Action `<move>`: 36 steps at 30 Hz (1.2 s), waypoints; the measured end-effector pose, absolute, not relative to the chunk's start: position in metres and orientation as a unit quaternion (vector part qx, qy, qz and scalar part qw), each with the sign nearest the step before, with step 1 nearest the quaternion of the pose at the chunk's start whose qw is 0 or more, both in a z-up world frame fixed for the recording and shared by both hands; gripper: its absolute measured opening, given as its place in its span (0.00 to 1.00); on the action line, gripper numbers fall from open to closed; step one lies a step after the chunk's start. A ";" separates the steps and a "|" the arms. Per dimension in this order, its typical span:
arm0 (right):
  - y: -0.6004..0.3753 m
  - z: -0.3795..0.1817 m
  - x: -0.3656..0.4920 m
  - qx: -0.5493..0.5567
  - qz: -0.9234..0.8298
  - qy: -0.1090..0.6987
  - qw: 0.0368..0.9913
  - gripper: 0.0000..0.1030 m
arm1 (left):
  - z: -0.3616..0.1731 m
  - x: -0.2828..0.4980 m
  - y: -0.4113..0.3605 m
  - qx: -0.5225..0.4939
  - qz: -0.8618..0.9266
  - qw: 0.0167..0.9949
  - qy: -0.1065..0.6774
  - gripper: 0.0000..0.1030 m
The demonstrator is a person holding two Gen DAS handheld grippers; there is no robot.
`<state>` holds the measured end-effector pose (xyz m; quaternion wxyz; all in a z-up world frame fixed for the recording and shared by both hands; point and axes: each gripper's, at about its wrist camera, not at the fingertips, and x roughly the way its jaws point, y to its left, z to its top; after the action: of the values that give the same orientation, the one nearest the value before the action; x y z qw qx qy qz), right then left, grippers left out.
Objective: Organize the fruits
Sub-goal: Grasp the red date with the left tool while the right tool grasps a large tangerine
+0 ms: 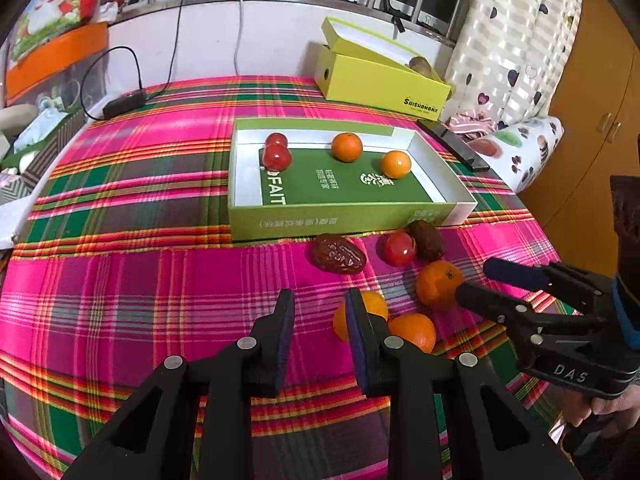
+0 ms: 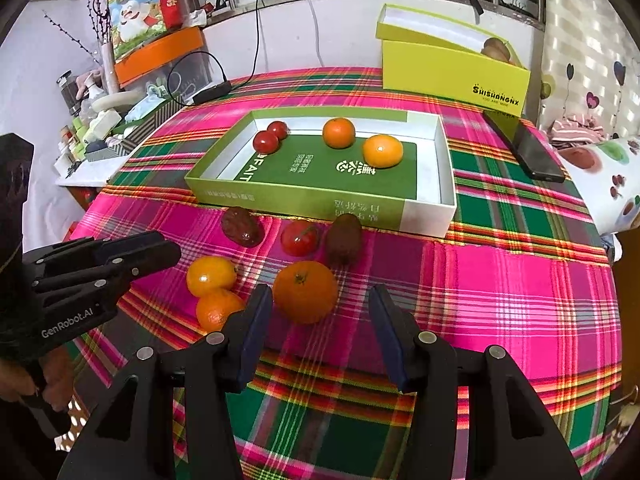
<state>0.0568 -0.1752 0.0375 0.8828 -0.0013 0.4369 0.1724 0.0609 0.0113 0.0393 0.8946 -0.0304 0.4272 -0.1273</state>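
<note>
The right gripper (image 2: 320, 300) stands released, jaws flanking a loose orange (image 2: 306, 291) near the tablecloth's (image 2: 500, 280) front edge, evidently for transfer to the green tray (image 2: 320, 200). The left gripper (image 1: 320, 304) is clenched, empty, beside two oranges (image 1: 412, 330).

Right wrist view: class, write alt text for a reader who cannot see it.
The right tool, jaws apart, points at an orange on a plaid tablecloth. Behind lie more oranges, a tomato and an open green box holding fruit.
</note>
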 end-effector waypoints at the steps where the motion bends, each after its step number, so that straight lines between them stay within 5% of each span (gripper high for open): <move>1: -0.175 0.036 0.058 0.000 0.174 0.438 0.882 0.50 | 0.039 0.062 0.011 -0.029 -0.127 0.895 0.427 0.35; 32: -0.164 0.012 0.074 0.005 0.199 0.460 0.865 0.50 | 0.023 0.099 0.002 -0.072 -0.161 0.877 0.446 0.43; 36: -0.166 0.011 0.076 0.008 0.201 0.458 0.866 0.41 | 0.018 0.105 -0.002 -0.072 -0.165 0.873 0.453 0.44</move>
<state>0.0758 -0.1663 0.0110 0.8661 0.0085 0.4577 0.2006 0.1050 -0.0025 0.0184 0.8733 -0.0717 0.4527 -0.1649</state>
